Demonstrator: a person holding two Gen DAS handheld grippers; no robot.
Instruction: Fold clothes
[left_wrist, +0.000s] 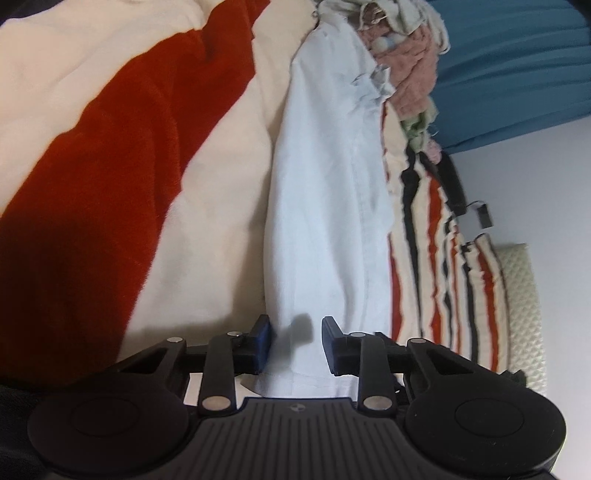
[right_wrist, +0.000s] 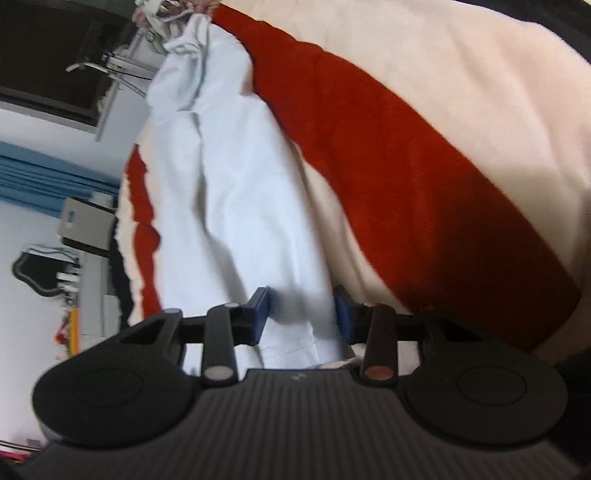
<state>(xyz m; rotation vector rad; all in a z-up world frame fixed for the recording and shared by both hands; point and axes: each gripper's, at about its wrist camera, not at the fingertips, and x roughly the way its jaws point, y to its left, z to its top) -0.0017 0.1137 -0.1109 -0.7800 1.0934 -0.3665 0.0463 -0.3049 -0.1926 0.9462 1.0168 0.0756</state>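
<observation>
A: Left wrist view, surface first. Thick cream blanket (left_wrist: 229, 206) with a broad red stripe (left_wrist: 110, 166) across the bed. Pale blue garment (left_wrist: 325, 206) laid long on top, running away from the camera. Beside it on the right, a striped cloth (left_wrist: 443, 258) in cream, red and black.

B: Far end?

A: Heap of other clothes (left_wrist: 402, 55), pink, cream and green, past the garment's far end. Blue curtain (left_wrist: 517, 74) behind, pale wall below it. Textured cream panel (left_wrist: 524, 314) at the right edge.

B: Right wrist view?

A: Same cream blanket and red stripe (right_wrist: 406, 166), same pale blue garment (right_wrist: 236, 206). Blue curtain (right_wrist: 48, 173) at left, grey box (right_wrist: 86, 225) near it, dark panel (right_wrist: 55, 48) top left. Blurred overall.

B: Writing, brands?

A: Small round mark on each gripper body; not legible. No readable text elsewhere.

B: Grippers?

A: Left gripper (left_wrist: 295, 343): jaws part-spread, near end of the garment lying between the blue pads. Left pad (left_wrist: 264, 343) against the fabric edge, right pad apart from it; no firm pinch visible. Right gripper (right_wrist: 303, 317): same arrangement, jaws part-spread with the garment's near hem between; pads close beside the cloth, contact unclear.
</observation>
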